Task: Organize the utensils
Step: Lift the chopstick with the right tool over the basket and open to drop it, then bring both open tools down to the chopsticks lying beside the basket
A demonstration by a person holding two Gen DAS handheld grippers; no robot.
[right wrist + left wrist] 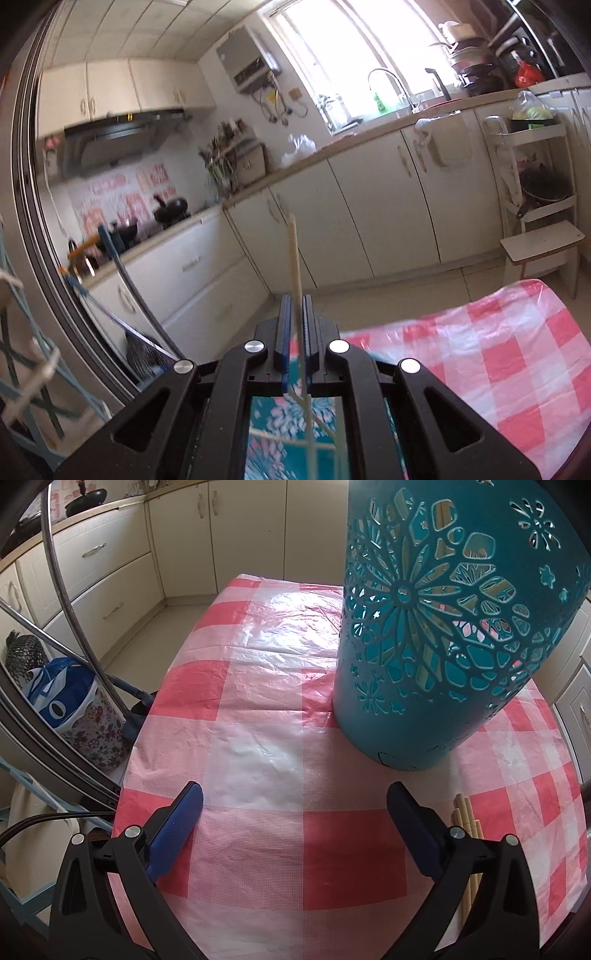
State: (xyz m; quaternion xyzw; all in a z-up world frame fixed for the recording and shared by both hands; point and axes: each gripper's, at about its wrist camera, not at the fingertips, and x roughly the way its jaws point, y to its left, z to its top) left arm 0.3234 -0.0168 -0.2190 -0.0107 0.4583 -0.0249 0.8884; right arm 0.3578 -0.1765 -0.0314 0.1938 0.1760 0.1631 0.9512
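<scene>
A: How are the tools standing?

B: The left tool (295, 801) is hanging over the surface (258, 738) with its blue pads (177, 830) spread wide apart, gripping nothing and touching nothing. The right tool (295, 306) is pinching a single pale chopstick (295, 254) between its closed pads; the stick is rising toward twelve o'clock past the tips, and its lower part is running back between the tool's arms.

A: And the room around them?

B: In the left wrist view, the checked red-and-white plastic cloth is lying bare from the pads out to twelve o'clock, and the surface's edge is curving away at nine o'clock, with floor beyond it. In the right wrist view, the tool is pointing out over the floor toward cream cabinets (369, 221), and the surface's far corner is showing at four o'clock.

A: Where are the utensils?

B: A teal holder (443, 635) with cut-out flower patterns is standing upright on the cloth at one o'clock from the left tool. Pale sticks are showing through its openings. More bamboo chopsticks (467, 816) are lying flat on the cloth at three o'clock, just beside the left tool's right finger and partly hidden under it. They are looking plain, light and square-ended.
</scene>
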